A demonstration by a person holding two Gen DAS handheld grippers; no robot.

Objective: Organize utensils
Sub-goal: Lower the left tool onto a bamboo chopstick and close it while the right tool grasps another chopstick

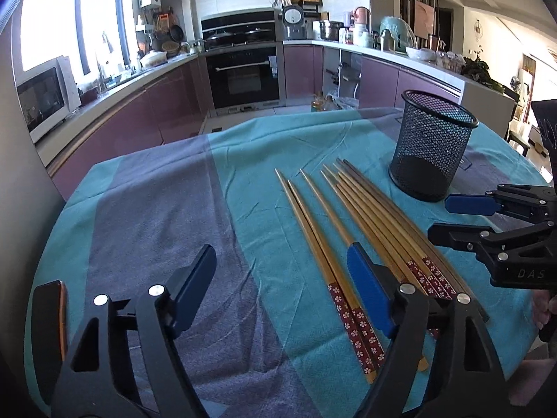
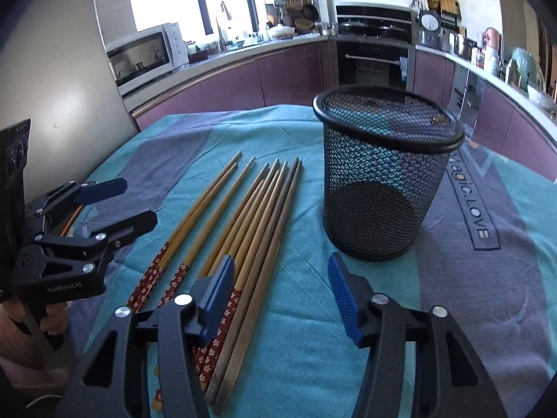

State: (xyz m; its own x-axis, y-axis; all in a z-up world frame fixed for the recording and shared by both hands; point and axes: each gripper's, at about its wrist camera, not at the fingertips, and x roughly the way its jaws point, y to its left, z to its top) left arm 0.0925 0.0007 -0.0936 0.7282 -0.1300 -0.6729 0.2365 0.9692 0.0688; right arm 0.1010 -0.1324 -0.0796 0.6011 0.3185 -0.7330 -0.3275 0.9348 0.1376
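Several bamboo chopsticks (image 1: 351, 223) with red flowered ends lie side by side on the tablecloth, also in the right wrist view (image 2: 243, 223). An empty black mesh cup (image 1: 431, 146) stands upright beyond them, close in the right wrist view (image 2: 383, 177). My left gripper (image 1: 282, 278) is open and empty, its right finger over the chopsticks' handle ends; it shows at the left of the right wrist view (image 2: 122, 205). My right gripper (image 2: 282, 278) is open and empty, between the chopsticks and the cup; it shows at the right of the left wrist view (image 1: 442, 216).
A teal and purple cloth (image 1: 167, 209) covers the round table (image 2: 487, 278). A phone (image 1: 48, 317) lies at the table's left edge. Kitchen counters, an oven (image 1: 243, 76) and a microwave (image 1: 41, 101) stand beyond the table.
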